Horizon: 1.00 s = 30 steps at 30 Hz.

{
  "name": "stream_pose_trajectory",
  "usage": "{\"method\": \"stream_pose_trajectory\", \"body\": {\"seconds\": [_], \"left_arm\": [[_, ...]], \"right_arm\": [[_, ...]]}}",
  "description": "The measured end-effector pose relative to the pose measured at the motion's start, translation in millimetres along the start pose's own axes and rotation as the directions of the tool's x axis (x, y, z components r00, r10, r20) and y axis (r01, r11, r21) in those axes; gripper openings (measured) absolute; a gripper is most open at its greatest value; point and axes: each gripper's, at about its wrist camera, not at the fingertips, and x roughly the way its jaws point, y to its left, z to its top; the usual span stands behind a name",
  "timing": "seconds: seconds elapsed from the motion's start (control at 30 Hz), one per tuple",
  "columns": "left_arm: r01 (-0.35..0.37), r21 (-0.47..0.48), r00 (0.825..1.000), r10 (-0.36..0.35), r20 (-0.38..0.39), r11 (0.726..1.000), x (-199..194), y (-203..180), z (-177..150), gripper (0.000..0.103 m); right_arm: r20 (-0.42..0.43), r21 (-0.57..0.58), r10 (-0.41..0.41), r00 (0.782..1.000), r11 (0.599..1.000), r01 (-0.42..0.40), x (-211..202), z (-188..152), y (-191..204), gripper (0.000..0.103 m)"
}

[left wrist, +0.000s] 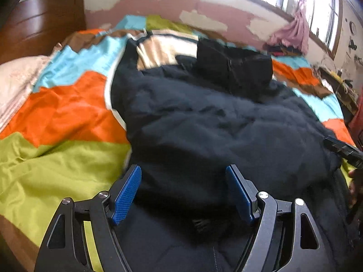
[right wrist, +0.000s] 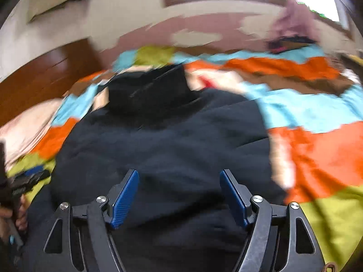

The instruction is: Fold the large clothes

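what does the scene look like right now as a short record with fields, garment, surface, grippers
garment: large dark navy padded jacket, lying bunched on the bed, not neatly folded
folded item: smaller black fabric bundle at the jacket's far end
surface: patchwork bedspread in orange, lime green and sky blue
left gripper: open, over the jacket's near edge, holding nothing
right gripper: open, over the jacket, holding nothing
background: dark brown wooden headboard, peeling pink wall
image quality: right wrist view motion-blurred
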Motion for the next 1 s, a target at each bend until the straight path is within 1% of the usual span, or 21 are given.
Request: {"method": "stream_pose_trajectory", "body": {"seconds": [0.07, 0.1, 0.13, 0.23, 0.27, 0.33, 0.4, 0.47, 0.53, 0.57, 0.63, 0.67, 0.8, 0.9, 0.97, 1.0], "left_arm": [[-0.005, 0.001, 0.998, 0.005, -0.068, 1.0, 16.5, 2.3, -0.2, 0.071], [-0.001, -0.007, 0.996, 0.001, -0.094, 1.0, 23.4, 4.5, -1.0, 0.072], [0.011, -0.021, 0.994, -0.013, -0.105, 1.0, 29.0, 7.8, -1.4, 0.075], [0.025, -0.045, 0.995, -0.029, -0.096, 0.999, 35.4, 14.4, -4.3, 0.08], [0.026, -0.046, 0.995, -0.03, -0.096, 0.999, 36.9, 14.6, -5.1, 0.08], [0.016, -0.038, 0.995, -0.019, -0.096, 0.999, 40.1, 13.7, -5.7, 0.082], [-0.002, -0.02, 0.995, 0.001, -0.097, 1.0, 43.5, 10.9, -6.4, 0.083], [-0.015, -0.013, 0.995, 0.013, -0.096, 1.0, 45.6, 9.9, -6.4, 0.084], [-0.013, -0.017, 0.995, 0.011, -0.095, 1.0, 45.5, 10.4, -6.3, 0.088], [-0.005, -0.023, 0.995, 0.003, -0.096, 1.0, 45.6, 11.6, -6.6, 0.09], [0.021, -0.032, 0.995, -0.024, -0.101, 0.999, 46.6, 13.4, -7.1, 0.098], [0.033, -0.034, 0.994, -0.036, -0.104, 0.999, 46.9, 13.4, -8.0, 0.1], [0.039, -0.035, 0.993, -0.043, -0.11, 0.999, 47.0, 12.2, -8.4, 0.101], [0.039, -0.04, 0.993, -0.043, -0.109, 0.998, 45.3, 12.3, -9.4, 0.101], [0.029, -0.041, 0.992, -0.033, -0.119, 0.999, 43.8, 11.8, -10.4, 0.101], [0.012, -0.042, 0.99, -0.018, -0.137, 0.999, 42.5, 11.3, -10.0, 0.101]], "right_arm": [[-0.036, -0.048, -0.04, 0.999, 0.998, 0.039, 23.7, -12.5, 4.2, 0.073], [-0.033, -0.049, -0.039, 0.999, 0.998, 0.037, 29.5, -16.2, 2.7, 0.074], [-0.024, -0.036, -0.027, 0.999, 0.999, 0.026, 35.6, -20.5, -1.2, 0.075], [0.005, 0.014, 0.036, 0.999, 0.999, -0.036, 44.7, -24.4, -13.0, 0.076], [0.027, 0.04, 0.086, 0.996, 0.995, -0.087, 46.1, -26.0, -20.0, 0.078], [0.057, 0.083, 0.149, 0.987, 0.985, -0.154, 47.7, -28.9, -29.3, 0.079], [0.07, 0.095, 0.168, 0.983, 0.98, -0.174, 46.0, -30.4, -31.6, 0.079], [0.07, 0.091, 0.163, 0.984, 0.981, -0.169, 46.1, -29.6, -29.9, 0.079], [0.071, 0.094, 0.166, 0.984, 0.981, -0.172, 45.4, -30.9, -29.6, 0.079], [0.071, 0.095, 0.169, 0.983, 0.98, -0.175, 45.3, -30.3, -29.7, 0.079], [0.071, 0.098, 0.171, 0.983, 0.979, -0.178, 46.0, -30.9, -30.9, 0.079], [0.071, 0.098, 0.173, 0.982, 0.979, -0.179, 45.9, -30.4, -30.8, 0.08], [0.065, 0.096, 0.176, 0.982, 0.979, -0.182, 47.4, -30.6, -30.1, 0.082], [0.042, 0.063, 0.164, 0.986, 0.984, -0.167, 48.7, -28.0, -21.9, 0.09], [0.016, 0.027, 0.148, 0.989, 0.989, -0.149, 47.1, -26.7, -12.5, 0.101], [-0.002, 0.012, 0.132, 0.991, 0.991, -0.132, 45.1, -26.4, -8.7, 0.102]]}}
